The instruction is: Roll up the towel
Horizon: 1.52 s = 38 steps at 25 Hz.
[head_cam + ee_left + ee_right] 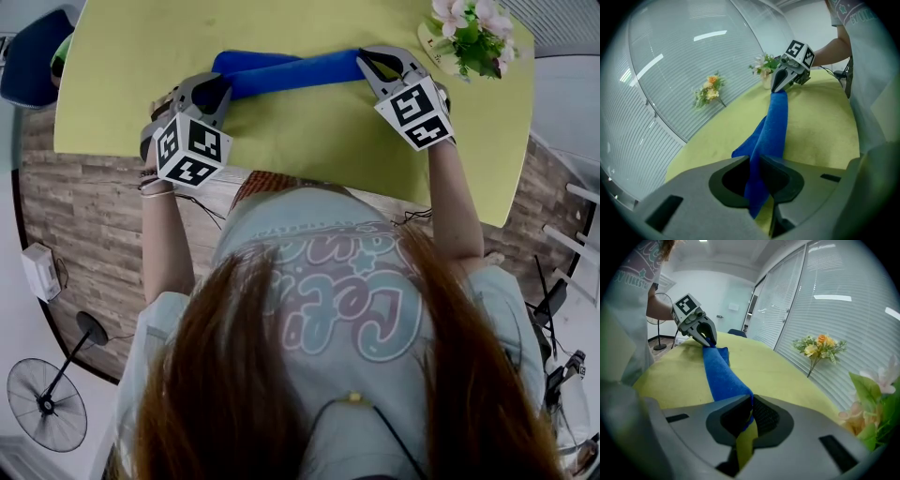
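pinching both ends of a half-rolled towel

stretched across the upper middle of the head view, the blue towel lies as a long, thick band on the yellow-green table, with a looser flap showing behind its left end. the left gripper has its jaws nearly together, clamped on that left end; its own view shows blue cloth squeezed between the pads and hanging a little below them. the right gripper is closed tighter on the other end, with only a thin edge of cloth between its pads (the flowers stand just beyond it, at the upper right).

by my reading the rolling is under way and not finished: the band looks bunched more than wound, and the flap at the left is not tucked in. the next move calls for both ends to turn over together at the same pace so the roll stays straight, and for the loose flap to be taken in, or the left end will come out fatter than the right.
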Each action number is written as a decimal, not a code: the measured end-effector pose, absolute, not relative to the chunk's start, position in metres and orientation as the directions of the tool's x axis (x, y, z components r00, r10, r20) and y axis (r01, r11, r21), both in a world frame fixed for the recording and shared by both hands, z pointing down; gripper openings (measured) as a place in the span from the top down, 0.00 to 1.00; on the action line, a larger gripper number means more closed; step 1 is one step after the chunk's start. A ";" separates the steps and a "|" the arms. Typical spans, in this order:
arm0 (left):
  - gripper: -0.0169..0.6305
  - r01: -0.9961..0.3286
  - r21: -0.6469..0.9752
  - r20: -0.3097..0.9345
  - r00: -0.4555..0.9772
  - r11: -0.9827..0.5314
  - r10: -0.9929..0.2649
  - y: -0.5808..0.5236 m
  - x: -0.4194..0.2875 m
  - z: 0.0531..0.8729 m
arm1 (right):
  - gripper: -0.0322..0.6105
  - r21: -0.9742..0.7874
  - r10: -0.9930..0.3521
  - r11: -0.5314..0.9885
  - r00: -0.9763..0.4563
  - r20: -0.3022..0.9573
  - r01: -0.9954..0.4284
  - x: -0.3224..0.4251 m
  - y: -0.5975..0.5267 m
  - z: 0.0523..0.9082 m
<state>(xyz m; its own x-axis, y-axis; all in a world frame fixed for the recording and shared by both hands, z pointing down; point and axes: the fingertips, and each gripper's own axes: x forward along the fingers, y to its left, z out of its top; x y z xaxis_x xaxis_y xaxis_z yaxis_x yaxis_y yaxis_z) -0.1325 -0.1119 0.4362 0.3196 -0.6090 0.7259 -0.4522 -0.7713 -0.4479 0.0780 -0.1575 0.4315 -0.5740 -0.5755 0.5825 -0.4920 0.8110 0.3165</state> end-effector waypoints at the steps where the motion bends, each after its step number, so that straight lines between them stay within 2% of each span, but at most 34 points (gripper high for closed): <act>1: 0.89 -0.453 -0.446 0.725 0.322 -0.772 -0.608 -0.112 -0.133 0.436 | 0.92 0.328 -0.575 0.812 -0.565 0.592 -0.483 0.078 -0.158 0.434; 7: 0.88 -0.484 -0.421 0.707 0.355 -0.767 -0.612 -0.114 -0.137 0.431 | 0.87 0.327 -0.604 0.785 -0.535 0.591 -0.526 0.083 -0.162 0.438; 12: 0.81 -0.560 -0.384 0.670 0.379 -0.734 -0.639 -0.116 -0.149 0.418 | 0.86 0.307 -0.624 0.764 -0.530 0.574 -0.567 0.095 -0.165 0.431; 21: 0.80 -0.617 -0.382 0.636 0.365 -0.688 -0.680 -0.116 -0.163 0.404 | 0.86 0.339 -0.652 0.751 -0.555 0.517 -0.567 0.099 -0.156 0.414; 27: 0.80 -0.623 -0.393 0.597 0.386 -0.676 -0.703 -0.106 -0.156 0.394 | 0.85 0.394 -0.625 0.781 -0.613 0.484 -0.486 0.082 -0.133 0.405; 33: 0.81 -0.526 -0.414 0.621 0.433 -0.743 -0.653 -0.088 -0.118 0.411 | 0.79 0.436 -0.519 0.846 -0.666 0.536 -0.309 0.049 -0.105 0.417; 38: 0.80 -0.441 -0.477 0.660 0.391 -0.760 -0.641 -0.083 -0.109 0.429 | 0.79 0.460 -0.505 0.849 -0.656 0.561 -0.260 0.033 -0.101 0.429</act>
<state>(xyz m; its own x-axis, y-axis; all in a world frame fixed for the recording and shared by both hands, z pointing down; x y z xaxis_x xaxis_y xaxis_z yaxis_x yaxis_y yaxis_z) -0.1095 -0.0829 0.4292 0.3910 -0.6414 0.6600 -0.4412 -0.7600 -0.4772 0.0328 -0.1014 0.4285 -0.6555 -0.5050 0.5615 -0.2602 0.8490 0.4599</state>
